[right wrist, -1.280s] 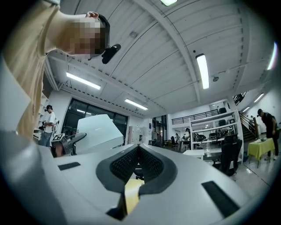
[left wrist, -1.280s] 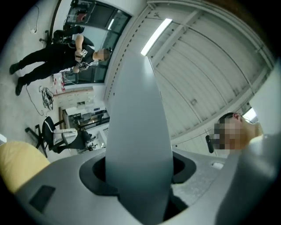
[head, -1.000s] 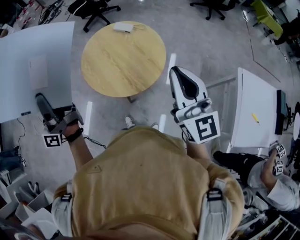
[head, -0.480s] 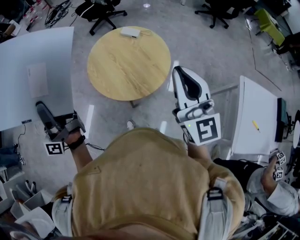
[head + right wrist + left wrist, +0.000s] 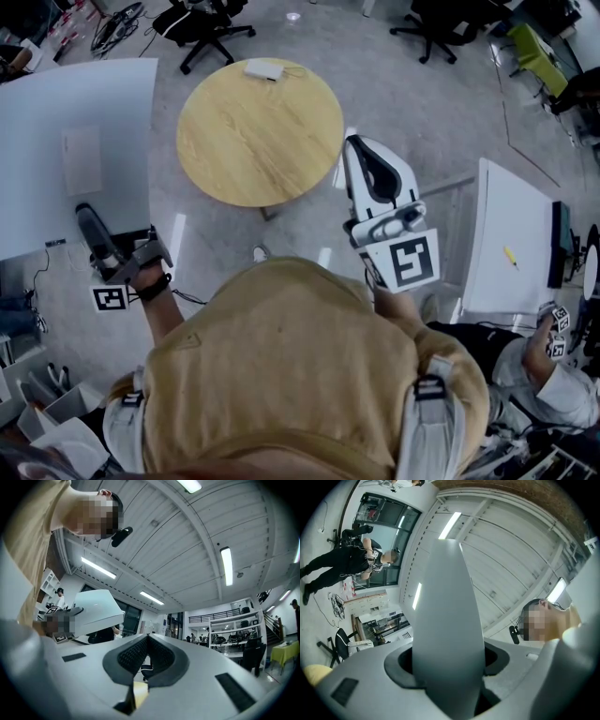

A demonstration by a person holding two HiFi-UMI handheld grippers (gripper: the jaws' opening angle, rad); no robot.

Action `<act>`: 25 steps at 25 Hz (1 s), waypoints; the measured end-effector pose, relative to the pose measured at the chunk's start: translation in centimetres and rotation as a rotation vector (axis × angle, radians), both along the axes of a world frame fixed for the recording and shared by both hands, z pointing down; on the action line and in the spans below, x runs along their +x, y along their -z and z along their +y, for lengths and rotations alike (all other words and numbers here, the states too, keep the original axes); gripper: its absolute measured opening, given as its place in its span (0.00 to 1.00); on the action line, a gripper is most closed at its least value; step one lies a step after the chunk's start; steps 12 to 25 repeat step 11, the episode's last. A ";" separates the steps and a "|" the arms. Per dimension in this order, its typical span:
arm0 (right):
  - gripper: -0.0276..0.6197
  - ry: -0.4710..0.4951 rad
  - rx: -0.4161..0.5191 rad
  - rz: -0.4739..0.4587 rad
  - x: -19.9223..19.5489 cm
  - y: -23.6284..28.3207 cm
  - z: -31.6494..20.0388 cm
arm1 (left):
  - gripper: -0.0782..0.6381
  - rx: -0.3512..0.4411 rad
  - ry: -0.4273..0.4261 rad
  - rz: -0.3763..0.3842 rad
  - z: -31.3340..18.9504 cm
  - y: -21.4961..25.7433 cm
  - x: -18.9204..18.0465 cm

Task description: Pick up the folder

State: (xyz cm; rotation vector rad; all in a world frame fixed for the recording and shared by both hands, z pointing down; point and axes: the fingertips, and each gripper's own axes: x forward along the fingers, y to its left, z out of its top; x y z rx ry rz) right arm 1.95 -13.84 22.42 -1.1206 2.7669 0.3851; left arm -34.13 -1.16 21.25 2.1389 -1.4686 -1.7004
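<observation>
A pale flat rectangular folder (image 5: 82,159) lies on the white table (image 5: 56,103) at ten o'clock, apart from both grippers. The left gripper (image 5: 86,217) hangs by that table's near edge, its fingers (image 5: 447,634) closed together on nothing. The right gripper (image 5: 354,143), at two o'clock beside the round wooden table (image 5: 253,141), is closed and empty too.

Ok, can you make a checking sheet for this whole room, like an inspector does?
Surface: round wooden table, bare except a small white item at its far edge.
Job's things: pale flat sheet on the left white table, maybe the folder; cannot tell.
Clutter: yellow pen on the right white table.
Tools: left tool empty, open or shut unclear; right tool shut, empty.
Cables: thin cable at the white item; dark cable by the left wrist.
Surroundings: office chairs, another person.
</observation>
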 end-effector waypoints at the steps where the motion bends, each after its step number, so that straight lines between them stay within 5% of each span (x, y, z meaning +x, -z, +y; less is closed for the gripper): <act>1: 0.04 -0.004 0.000 0.000 -0.1 0.1 -0.5 | 0.49 0.000 -0.001 -0.002 -0.6 0.1 -0.1; 7: 0.04 -0.017 -0.001 -0.003 -0.8 0.1 -3.3 | 0.49 0.002 -0.024 0.004 -4.0 0.2 -0.7; 25: 0.04 -0.029 -0.006 -0.037 -1.1 0.3 -2.4 | 0.49 -0.011 -0.031 -0.002 -3.2 -0.8 -0.4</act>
